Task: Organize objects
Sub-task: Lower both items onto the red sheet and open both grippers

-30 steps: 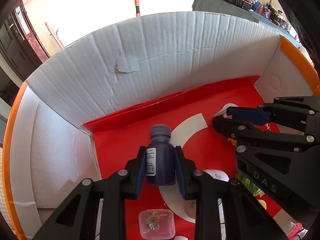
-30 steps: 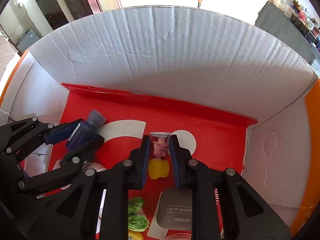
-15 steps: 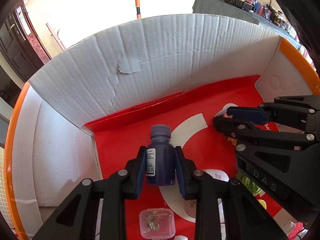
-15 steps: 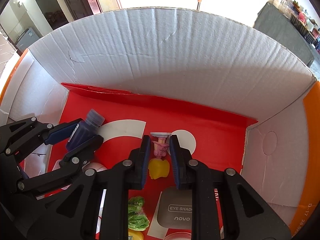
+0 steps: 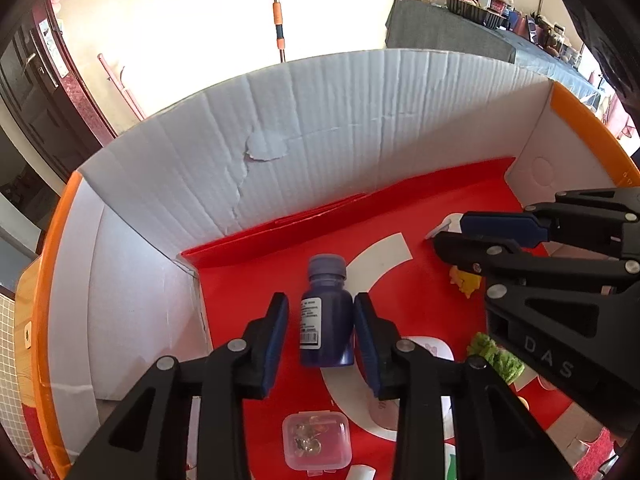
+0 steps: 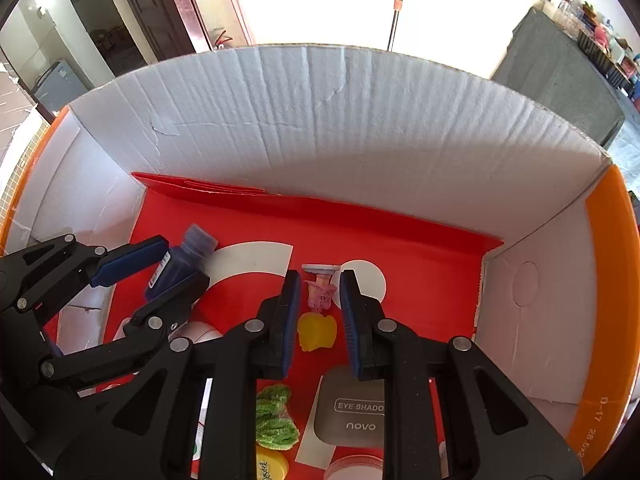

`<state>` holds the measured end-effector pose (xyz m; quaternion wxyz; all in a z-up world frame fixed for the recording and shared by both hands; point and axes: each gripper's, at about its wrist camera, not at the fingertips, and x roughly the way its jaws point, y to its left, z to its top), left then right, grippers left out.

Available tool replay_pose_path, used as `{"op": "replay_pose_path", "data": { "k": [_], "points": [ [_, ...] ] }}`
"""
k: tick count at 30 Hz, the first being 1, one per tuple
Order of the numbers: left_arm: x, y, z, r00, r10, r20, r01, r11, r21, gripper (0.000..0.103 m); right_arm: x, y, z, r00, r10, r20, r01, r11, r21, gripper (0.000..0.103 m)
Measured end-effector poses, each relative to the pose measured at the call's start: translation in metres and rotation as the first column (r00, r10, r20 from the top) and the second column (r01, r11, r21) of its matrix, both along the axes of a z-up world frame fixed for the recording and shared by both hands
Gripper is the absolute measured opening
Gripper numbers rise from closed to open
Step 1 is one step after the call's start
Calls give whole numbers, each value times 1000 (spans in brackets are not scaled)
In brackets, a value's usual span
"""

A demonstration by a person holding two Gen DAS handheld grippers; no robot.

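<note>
A dark blue bottle (image 5: 326, 316) lies on the red floor of a cardboard box (image 5: 320, 128). My left gripper (image 5: 321, 340) is open around it, with a gap on the left side; it also shows in the right wrist view (image 6: 160, 270), with the bottle (image 6: 176, 266) between its fingers. My right gripper (image 6: 319, 312) is open around a small pink figure (image 6: 320, 294) on a white base, a gap on each side. A yellow piece (image 6: 316, 332) lies just behind the figure. In the left wrist view the right gripper (image 5: 452, 232) is at the right.
Inside the box lie a green fuzzy piece (image 6: 276, 416), a grey eye-shadow case (image 6: 356, 412), a clear small case (image 5: 316, 440) and a white round item (image 5: 428, 352). White box walls (image 6: 320, 132) rise on the far side and at both ends.
Both grippers have opened: the left has let go of the blue bottle and the right has let go of the pink figure. Both objects now rest on the box floor.
</note>
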<state>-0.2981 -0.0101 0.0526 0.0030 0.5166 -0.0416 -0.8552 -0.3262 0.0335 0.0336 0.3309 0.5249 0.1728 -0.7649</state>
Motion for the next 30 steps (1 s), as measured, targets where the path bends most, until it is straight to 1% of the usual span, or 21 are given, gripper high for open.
{"op": "replay_pose_path", "data": {
  "k": [6,9,11,14,15,18,20,21,22,24,27,28,30],
  "points": [
    [2,1,9,1000,14,-19,-13,1000,22,38,5,8,10,1000,-5,-10,5,1000,-21,20],
    [11,3,17,999,19,-37,-17,999,40,38,11,17,18,1000,-5,-27,4,999,-34,20],
    [11,-4,17,999,23,-47,-21,999,49,38,17,23,24,999,-11,-32,9,999,-50,20],
    [32,3,23,997,26,-74,-21,997,68,40,23,31,34,999,-15,-35,12,997,-77,20],
    [37,3,26,996,28,-84,-22,997,75,43,24,32,35,999,-16,-36,12,996,-87,20],
    [26,-9,25,994,35,-105,-25,995,93,45,32,40,46,998,-7,-60,0,994,-112,20],
    [27,1,25,991,42,-129,-31,995,92,47,43,43,57,996,-5,-90,-7,992,-129,20],
    [33,1,27,988,49,-144,-36,995,90,50,49,47,60,995,-4,-100,-10,990,-139,20],
    [38,2,29,985,62,-163,-48,995,88,56,53,50,63,994,-4,-110,-13,989,-146,20],
    [48,4,31,976,85,-199,-67,993,93,61,62,56,70,990,-4,-141,-19,987,-158,20],
    [63,4,32,964,124,-236,-97,988,120,67,73,64,78,982,-9,-191,-26,983,-179,20],
    [69,3,33,958,136,-251,-105,986,133,69,78,68,81,978,-19,-208,-23,980,-196,20],
    [77,2,33,951,154,-267,-114,981,160,72,83,78,84,976,-35,-216,-16,972,-232,22]
  ]
}}
